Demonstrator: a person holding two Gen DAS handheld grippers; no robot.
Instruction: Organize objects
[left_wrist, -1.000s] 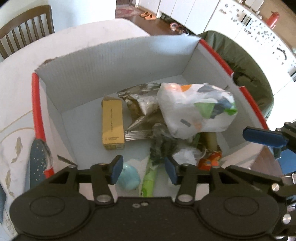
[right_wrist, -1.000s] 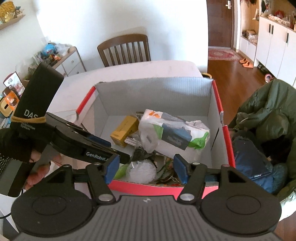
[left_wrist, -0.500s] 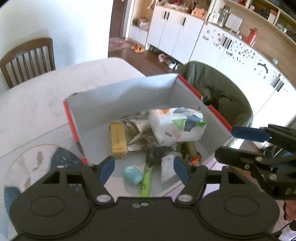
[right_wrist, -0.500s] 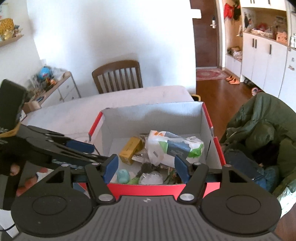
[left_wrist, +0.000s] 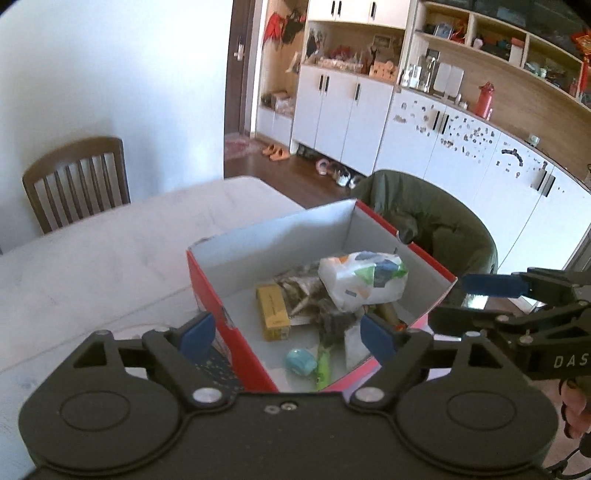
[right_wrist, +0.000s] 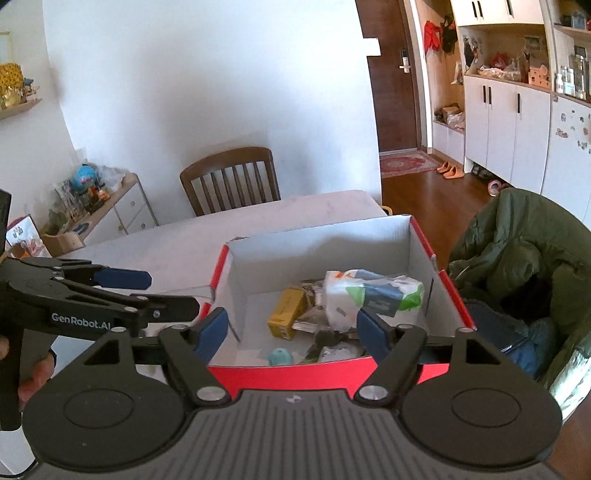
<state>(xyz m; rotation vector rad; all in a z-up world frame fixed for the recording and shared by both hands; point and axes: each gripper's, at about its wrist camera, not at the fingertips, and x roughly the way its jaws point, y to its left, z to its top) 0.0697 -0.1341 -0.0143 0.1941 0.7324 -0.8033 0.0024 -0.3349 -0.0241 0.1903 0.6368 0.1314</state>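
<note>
A red cardboard box (left_wrist: 207, 280) (right_wrist: 295, 373) with a white inside stands on the pale table. In it lie a white printed plastic bag (left_wrist: 364, 280) (right_wrist: 373, 295), a yellow carton (left_wrist: 272, 312) (right_wrist: 290, 312), a small teal object (left_wrist: 301, 362) (right_wrist: 280, 357), a green tube (left_wrist: 323, 367) and foil wrappers. My left gripper (left_wrist: 286, 334) hovers open above the box's near left corner, holding nothing. My right gripper (right_wrist: 293, 328) is open and empty, raised over the box's near wall. Each gripper shows in the other's view, the left gripper (right_wrist: 122, 278) at left, the right gripper (left_wrist: 491, 284) at right.
A wooden chair (left_wrist: 75, 181) (right_wrist: 231, 179) stands at the table's far side. A green jacket (left_wrist: 432, 225) (right_wrist: 517, 251) is heaped to the right of the box. White cabinets (left_wrist: 443, 136) line the far wall, and a low cluttered sideboard (right_wrist: 96, 206) is at left.
Both grippers have risen and pulled back from the box, so it looks smaller and more of the room shows. Both stay open. The box's contents have not moved.
</note>
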